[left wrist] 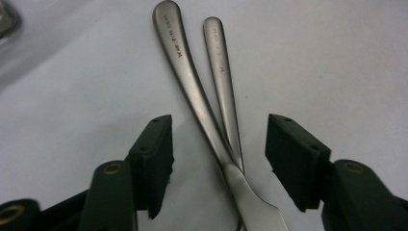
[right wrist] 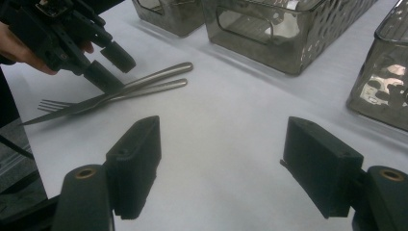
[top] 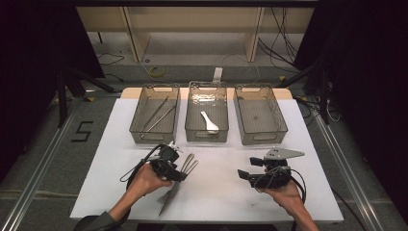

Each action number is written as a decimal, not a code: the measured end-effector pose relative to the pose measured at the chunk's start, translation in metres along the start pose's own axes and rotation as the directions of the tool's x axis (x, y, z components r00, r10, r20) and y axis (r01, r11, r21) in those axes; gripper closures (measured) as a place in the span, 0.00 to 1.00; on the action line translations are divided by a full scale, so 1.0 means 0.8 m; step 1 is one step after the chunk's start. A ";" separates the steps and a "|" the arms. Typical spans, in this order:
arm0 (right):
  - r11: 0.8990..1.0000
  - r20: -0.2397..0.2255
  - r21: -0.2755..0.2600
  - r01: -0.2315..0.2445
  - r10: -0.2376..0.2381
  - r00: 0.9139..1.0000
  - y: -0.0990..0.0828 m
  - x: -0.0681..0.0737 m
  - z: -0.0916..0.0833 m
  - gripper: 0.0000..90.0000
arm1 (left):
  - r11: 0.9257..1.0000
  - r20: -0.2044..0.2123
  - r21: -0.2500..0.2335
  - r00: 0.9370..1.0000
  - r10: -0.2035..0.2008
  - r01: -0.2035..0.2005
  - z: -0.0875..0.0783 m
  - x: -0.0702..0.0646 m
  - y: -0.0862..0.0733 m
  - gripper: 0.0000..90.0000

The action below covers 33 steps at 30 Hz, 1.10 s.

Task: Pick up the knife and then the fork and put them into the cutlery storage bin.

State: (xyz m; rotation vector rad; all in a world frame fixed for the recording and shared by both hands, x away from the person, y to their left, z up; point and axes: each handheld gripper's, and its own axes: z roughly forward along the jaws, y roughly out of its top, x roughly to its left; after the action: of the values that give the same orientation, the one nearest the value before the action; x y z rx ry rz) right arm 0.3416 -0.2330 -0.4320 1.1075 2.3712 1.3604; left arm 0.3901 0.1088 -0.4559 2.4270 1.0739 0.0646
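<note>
- My left gripper (left wrist: 219,154) hangs over the near-left part of the white worktop (top: 221,187), jaws apart and straddling two crossed handles; the pads touch neither, so nothing is clamped yet.
- Between those jaws lie a knife (left wrist: 202,108) and a fork (left wrist: 222,77), the knife's handle crossing over the fork's right where I would close. In the right gripper view the fork's tines (right wrist: 50,104) and the knife's blade point toward the near-left edge.
- My right gripper (right wrist: 221,166) hovers above bare worktop near the right edge, jaws wide apart, holding nothing.
- Risk, as I judge it: closing here would catch both handles at once, so two pieces rise together, or one slips out and drops back. The crossing is the cause; the smooth, thin metal gives the pads little to bite on.
- A second risk: the flat handles may skid along the worktop instead of lifting if the pads come in too high.
- Along the far edge stand three clear bins. The left bin (top: 136,120) holds what look like chopsticks or tongs (top: 159,115); I can't tell which.
- The middle bin (top: 188,120) holds a white spoon (top: 209,122).
- The right bin (top: 281,120) looks empty.
</note>
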 end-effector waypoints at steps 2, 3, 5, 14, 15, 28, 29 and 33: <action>1.000 0.000 -0.002 0.001 -0.001 1.000 0.000 0.000 0.000 0.33 | 1.000 -0.006 0.003 1.000 -0.001 0.001 0.002 -0.001 0.001 0.51; 1.000 0.001 -0.003 0.001 -0.001 1.000 0.000 0.000 0.000 0.33 | 1.000 -0.006 0.006 1.000 0.001 -0.001 0.003 -0.001 0.001 0.53; 1.000 0.003 -0.001 0.002 -0.002 1.000 0.000 0.000 0.000 0.33 | 1.000 -0.001 0.013 1.000 0.008 -0.008 0.003 0.000 0.001 0.56; 1.000 0.003 0.004 0.016 -0.016 1.000 0.001 0.004 0.001 0.34 | 0.999 0.002 0.047 1.000 0.003 -0.003 0.012 0.000 0.000 0.68; 1.000 0.002 0.004 0.018 -0.018 1.000 0.001 0.004 0.000 0.34 | 0.999 0.010 0.054 1.000 -0.002 0.002 0.012 0.001 -0.001 0.69; 1.000 0.003 0.006 0.024 -0.024 1.000 0.003 0.005 0.003 0.34 | 0.998 0.009 0.056 1.000 -0.004 0.004 0.015 0.001 -0.002 0.79; 1.000 0.003 0.007 0.024 -0.024 1.000 0.003 0.005 0.003 0.35 | 0.998 0.008 0.055 1.000 -0.005 0.005 0.015 0.001 -0.002 0.79; 1.000 0.000 0.009 0.026 -0.026 1.000 0.004 0.005 0.004 0.35 | 0.999 0.015 0.052 1.000 -0.005 0.004 0.014 0.003 -0.002 0.85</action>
State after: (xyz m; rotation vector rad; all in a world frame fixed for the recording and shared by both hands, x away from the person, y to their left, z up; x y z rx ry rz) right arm 0.3417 -0.2275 -0.4307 1.0756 2.3852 1.3425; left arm 0.3932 0.1069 -0.4670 2.4673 1.0871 0.0173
